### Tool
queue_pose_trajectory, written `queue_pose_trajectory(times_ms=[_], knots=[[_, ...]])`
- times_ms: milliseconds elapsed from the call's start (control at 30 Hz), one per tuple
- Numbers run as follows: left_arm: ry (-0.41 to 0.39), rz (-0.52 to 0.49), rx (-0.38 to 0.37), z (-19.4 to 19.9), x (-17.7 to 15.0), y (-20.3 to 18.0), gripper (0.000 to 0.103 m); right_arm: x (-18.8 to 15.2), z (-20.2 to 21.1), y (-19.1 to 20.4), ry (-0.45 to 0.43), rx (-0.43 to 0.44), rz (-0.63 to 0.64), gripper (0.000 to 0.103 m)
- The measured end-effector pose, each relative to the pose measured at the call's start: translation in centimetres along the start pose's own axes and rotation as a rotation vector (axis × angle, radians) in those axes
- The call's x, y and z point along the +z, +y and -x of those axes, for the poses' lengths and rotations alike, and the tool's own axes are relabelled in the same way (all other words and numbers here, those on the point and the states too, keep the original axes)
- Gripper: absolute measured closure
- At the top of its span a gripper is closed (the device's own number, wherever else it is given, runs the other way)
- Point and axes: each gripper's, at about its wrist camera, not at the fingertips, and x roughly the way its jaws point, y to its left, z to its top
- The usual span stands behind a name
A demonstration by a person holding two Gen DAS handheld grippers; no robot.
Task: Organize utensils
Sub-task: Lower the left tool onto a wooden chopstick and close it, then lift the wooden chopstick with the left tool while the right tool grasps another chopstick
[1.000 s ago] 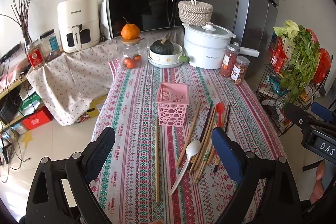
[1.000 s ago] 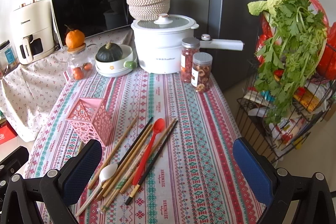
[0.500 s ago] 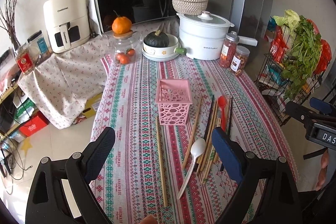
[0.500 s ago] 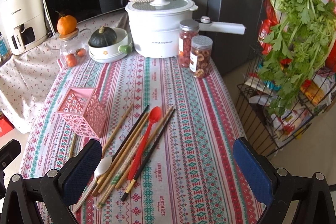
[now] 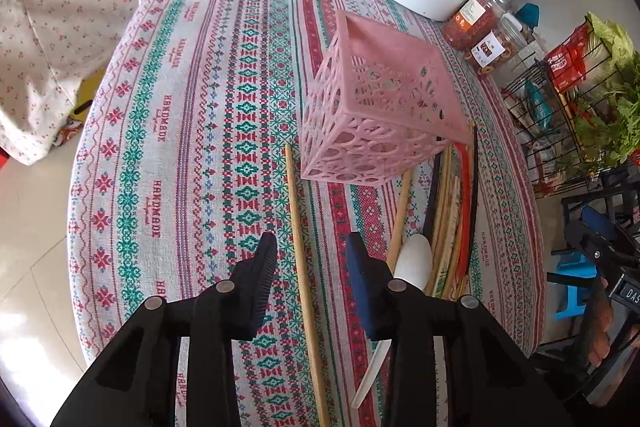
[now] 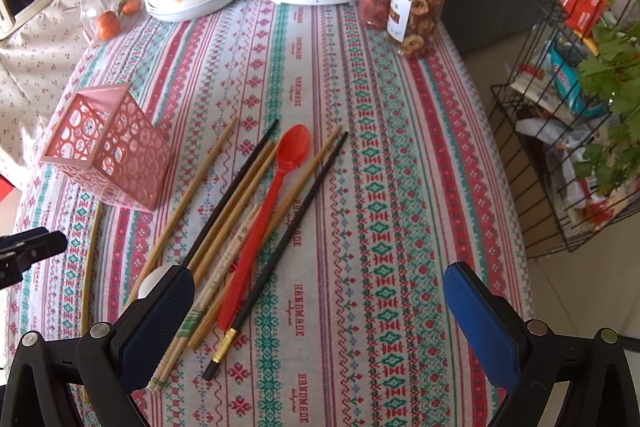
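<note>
Left wrist view: left tongs (image 5: 310, 253) are closing astride a lone bamboo chopstick (image 5: 300, 255), pads not yet touching it, beside the pink basket (image 5: 376, 107) on the counter cloth (image 5: 160, 131) woven "HANDMADE"; right tongs (image 6: 320, 301) hang spread over the red spoon (image 6: 276, 187)

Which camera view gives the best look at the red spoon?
The right wrist view. There the red spoon lies fully visible among the chopsticks, bowl and handle together. In the left wrist view only a strip of its handle shows; the pink basket hides the bowl.
</note>
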Motion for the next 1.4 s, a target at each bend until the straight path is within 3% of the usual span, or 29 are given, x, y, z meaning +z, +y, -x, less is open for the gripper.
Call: queue_pose_trajectory(times_ms=[100, 333, 467, 633, 933, 1100, 1233, 1400], knots=[[0.019, 0.015, -0.015, -2.0, 0.8, 1.0, 0.081, 0.4, -0.7, -0.3, -0.001, -0.017, 0.005, 0.001], [0.030, 0.013, 0.009, -4.6, 1.4, 1.0, 0.083, 0.9, -2.2, -0.9, 0.027, -0.020, -0.008, 0.001], [0.025, 0.030, 0.044, -5.1, 1.8, 0.8, 0.097, 0.9, -2.7, -0.9, 0.036, -0.001, -0.023, 0.001], [0.021, 0.059, 0.037, -4.1, 1.2, 1.3, 0.098, 1.0, -3.3, -0.6, 0.046, 0.060, -0.050, 0.006], [-0.109, 0.027, -0.033, 4.3, -0.2, 0.7, 0.098, 3.2, -5.6, 3.5, 0.087, 0.240, -0.049, 0.034], [-0.184, -0.021, -0.046, 8.2, -0.9, 0.4, 0.098, 5.5, -8.8, 5.3, 0.131, 0.296, -0.064, 0.062], [-0.223, -0.026, -0.062, 9.8, -0.9, 0.7, 0.098, 7.3, -11.6, 6.3, 0.166, 0.308, -0.107, 0.073], [-0.236, -0.008, -0.075, 10.5, -0.9, 1.3, 0.098, 8.7, -13.9, 7.2, 0.199, 0.262, -0.117, 0.083]])
